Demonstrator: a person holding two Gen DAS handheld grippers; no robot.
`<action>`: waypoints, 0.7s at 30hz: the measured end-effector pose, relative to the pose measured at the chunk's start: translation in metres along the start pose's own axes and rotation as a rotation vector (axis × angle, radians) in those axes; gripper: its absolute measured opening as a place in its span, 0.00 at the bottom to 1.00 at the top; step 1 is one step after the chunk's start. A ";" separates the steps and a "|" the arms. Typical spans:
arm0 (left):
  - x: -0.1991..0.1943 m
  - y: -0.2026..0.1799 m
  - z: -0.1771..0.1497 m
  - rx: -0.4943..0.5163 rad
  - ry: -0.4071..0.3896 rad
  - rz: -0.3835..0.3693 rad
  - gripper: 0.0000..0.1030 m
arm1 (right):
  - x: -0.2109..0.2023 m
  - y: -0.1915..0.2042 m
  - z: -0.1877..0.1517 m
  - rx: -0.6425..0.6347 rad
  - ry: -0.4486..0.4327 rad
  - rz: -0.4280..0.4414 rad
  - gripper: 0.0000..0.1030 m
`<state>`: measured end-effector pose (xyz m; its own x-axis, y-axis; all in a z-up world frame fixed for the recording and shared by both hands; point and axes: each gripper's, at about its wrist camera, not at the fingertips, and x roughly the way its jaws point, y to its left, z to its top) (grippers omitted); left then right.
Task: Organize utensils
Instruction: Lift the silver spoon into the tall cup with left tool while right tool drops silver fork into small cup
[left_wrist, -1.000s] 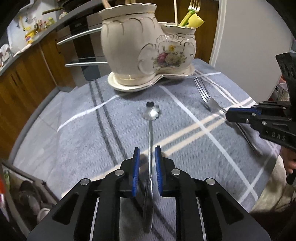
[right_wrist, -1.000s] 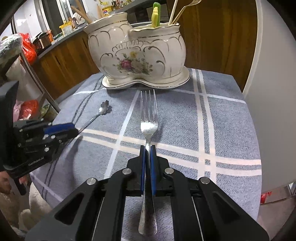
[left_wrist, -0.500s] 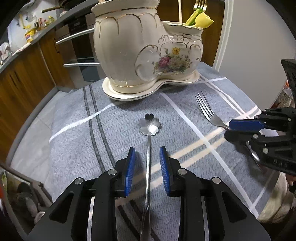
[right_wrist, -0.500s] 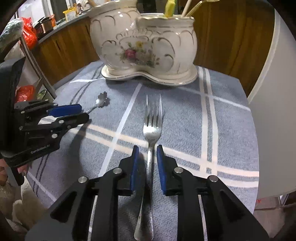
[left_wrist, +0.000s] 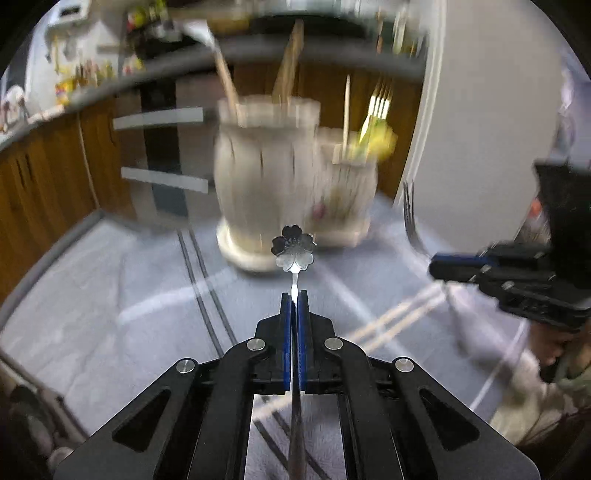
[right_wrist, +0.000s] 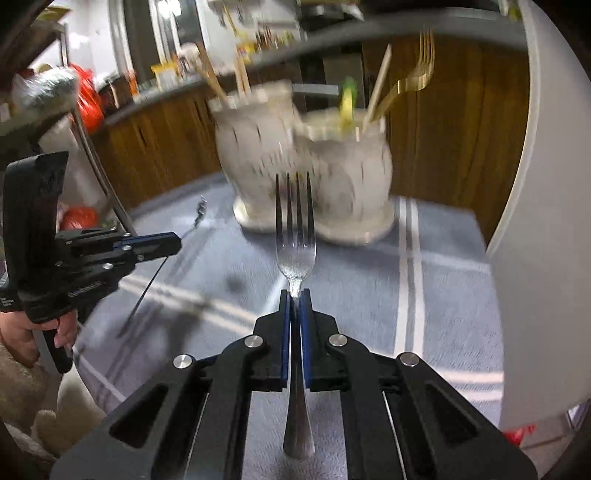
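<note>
My left gripper (left_wrist: 294, 297) is shut on the handle of a flower-shaped spoon (left_wrist: 293, 248) and holds it lifted above the grey cloth. My right gripper (right_wrist: 295, 295) is shut on the neck of a silver fork (right_wrist: 295, 236), also lifted, tines pointing at the holder. The cream two-pot ceramic utensil holder (left_wrist: 280, 177) stands ahead, blurred; it also shows in the right wrist view (right_wrist: 306, 162). It holds a gold fork (right_wrist: 417, 74), sticks and a yellow-green utensil. Each gripper shows in the other's view: the right one (left_wrist: 439, 260), the left one (right_wrist: 173, 242).
The round table carries a grey cloth with white stripes (right_wrist: 406, 280). Wooden cabinets and a counter (left_wrist: 55, 166) stand behind it. A white panel (right_wrist: 535, 184) rises at the table's right side. Red bags (right_wrist: 86, 103) hang at the left.
Both grippers have closed on their utensils and lifted them off the cloth. The spoon and fork now point toward the holder, and both views are blurred by motion.
</note>
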<state>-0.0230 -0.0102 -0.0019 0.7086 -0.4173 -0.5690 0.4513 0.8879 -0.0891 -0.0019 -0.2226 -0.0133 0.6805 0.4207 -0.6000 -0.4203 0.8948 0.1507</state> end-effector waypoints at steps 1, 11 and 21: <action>-0.015 0.003 0.005 -0.009 -0.077 -0.002 0.03 | -0.005 0.001 0.002 -0.006 -0.034 -0.001 0.05; -0.063 0.029 0.099 -0.100 -0.451 -0.026 0.03 | -0.032 0.004 0.083 0.004 -0.379 -0.013 0.05; 0.003 0.020 0.183 -0.067 -0.549 0.054 0.03 | 0.011 -0.046 0.156 0.149 -0.503 -0.060 0.05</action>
<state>0.0876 -0.0295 0.1446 0.9165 -0.3946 -0.0659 0.3838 0.9137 -0.1337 0.1182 -0.2362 0.0957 0.9200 0.3552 -0.1656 -0.3067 0.9156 0.2599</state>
